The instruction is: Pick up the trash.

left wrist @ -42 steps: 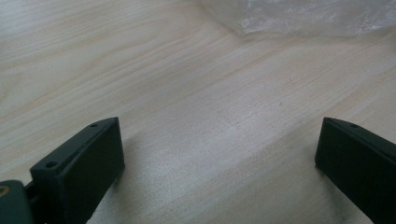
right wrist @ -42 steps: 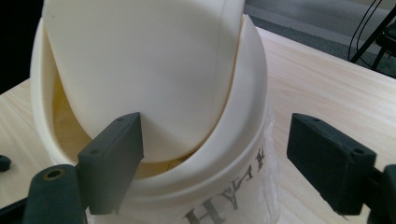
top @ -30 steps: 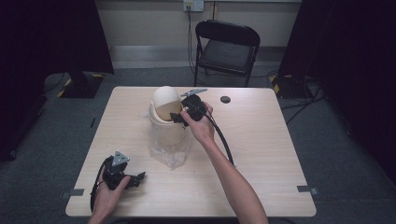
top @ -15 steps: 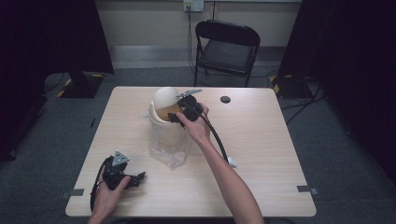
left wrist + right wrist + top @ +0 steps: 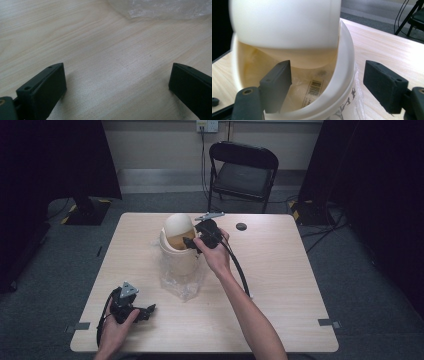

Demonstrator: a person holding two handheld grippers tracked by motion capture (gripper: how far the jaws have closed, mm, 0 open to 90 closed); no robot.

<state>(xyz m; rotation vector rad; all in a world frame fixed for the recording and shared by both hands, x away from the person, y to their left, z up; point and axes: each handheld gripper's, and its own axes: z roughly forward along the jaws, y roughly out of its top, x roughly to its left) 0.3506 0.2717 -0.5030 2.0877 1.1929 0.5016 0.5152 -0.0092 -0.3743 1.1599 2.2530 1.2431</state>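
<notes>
Your right gripper (image 5: 192,242) sits at the mouth of the cream bin (image 5: 179,257), just above the middle of the high view. Its 2 jaws are spread wide and grip nothing. In the right gripper view they straddle the near rim (image 5: 344,75): the left-hand jaw hangs inside the opening, the right-hand jaw outside the wall, with the rim running up between them. That is the relation the coming move turns on, I judge: closing now would pinch the rim, since it lies directly between the pads.

The domed swing lid (image 5: 284,23) is tilted, filling the top of that view, and leaves the opening below it clear. A barcode label (image 5: 315,88) shows down inside the bin. The bin stands upright, its long axis vertical, with a clear plastic bag (image 5: 181,282) bunched around its lower front.

Your left gripper (image 5: 131,307) rests low on the table (image 5: 280,270) in the lower left of the high view, well apart from the bin, jaws also spread and empty. Your right hand (image 5: 215,252) is clearly the nearer one.
</notes>
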